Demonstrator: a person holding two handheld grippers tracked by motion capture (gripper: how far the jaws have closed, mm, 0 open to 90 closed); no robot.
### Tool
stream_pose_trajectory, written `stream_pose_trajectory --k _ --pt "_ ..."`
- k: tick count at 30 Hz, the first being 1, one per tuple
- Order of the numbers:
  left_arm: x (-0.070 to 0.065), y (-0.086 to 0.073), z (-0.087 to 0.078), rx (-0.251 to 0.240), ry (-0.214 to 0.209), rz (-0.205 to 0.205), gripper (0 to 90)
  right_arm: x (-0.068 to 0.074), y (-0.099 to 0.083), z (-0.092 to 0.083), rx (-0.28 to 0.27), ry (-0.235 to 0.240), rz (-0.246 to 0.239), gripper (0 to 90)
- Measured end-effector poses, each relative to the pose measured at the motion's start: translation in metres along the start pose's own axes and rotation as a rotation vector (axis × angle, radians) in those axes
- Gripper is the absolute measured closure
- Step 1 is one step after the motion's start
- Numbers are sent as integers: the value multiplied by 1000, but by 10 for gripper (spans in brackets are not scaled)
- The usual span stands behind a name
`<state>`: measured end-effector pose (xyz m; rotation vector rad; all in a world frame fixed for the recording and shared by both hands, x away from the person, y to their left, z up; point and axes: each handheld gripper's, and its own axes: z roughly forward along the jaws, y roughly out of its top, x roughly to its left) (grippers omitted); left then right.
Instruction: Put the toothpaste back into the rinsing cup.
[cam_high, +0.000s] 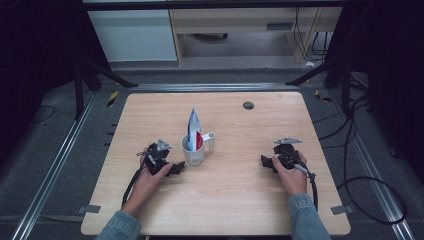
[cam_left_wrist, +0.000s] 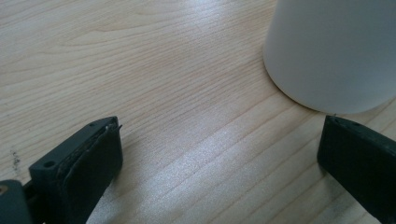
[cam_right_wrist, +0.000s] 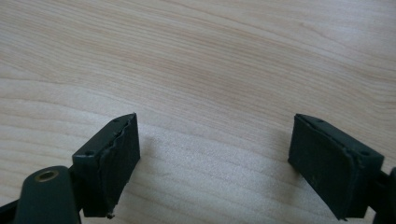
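Observation:
A white cup (cam_high: 194, 152) stands near the table's middle with a blue, white and red tube (cam_high: 194, 131) upright in it. My left gripper (cam_high: 176, 168) rests low on the table just left of the cup, open, nothing between its jaws; in the left gripper view (cam_left_wrist: 219, 154) the cup's white wall (cam_left_wrist: 334, 51) is close at the upper right, near the right jaw's tip. My right gripper (cam_high: 265, 162) sits on the table's right side, well apart from the cup, pointing left. Its jaws (cam_right_wrist: 215, 163) stand wide over bare wood.
The light wooden table (cam_high: 235, 210) has a dark round grommet (cam_high: 248, 105) near its far edge. Black cables (cam_high: 370, 200) trail off the right side. Dark stand legs (cam_high: 95, 70) and cabinets stand beyond the far edge.

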<state>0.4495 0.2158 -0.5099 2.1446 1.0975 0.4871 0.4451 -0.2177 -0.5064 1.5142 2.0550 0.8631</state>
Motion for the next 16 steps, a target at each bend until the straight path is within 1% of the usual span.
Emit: stream_pose_trajectory --k 4,6,8,10,12,16 --pt "0 0 0 0 0 0 0 0 0 3 -23 -19 8 152" --pt "0 0 0 0 0 0 0 1 0 5 -32 -27 3 125" --pt "0 0 0 0 0 0 0 1 -2 8 -55 -33 7 107" --pt "0 0 0 0 0 0 0 1 -2 8 -51 -34 11 82" --pt "0 0 0 0 0 0 0 1 -2 8 -35 -39 19 24" --pt "0 0 0 -1 0 0 0 2 -1 10 -29 -62 34 6"
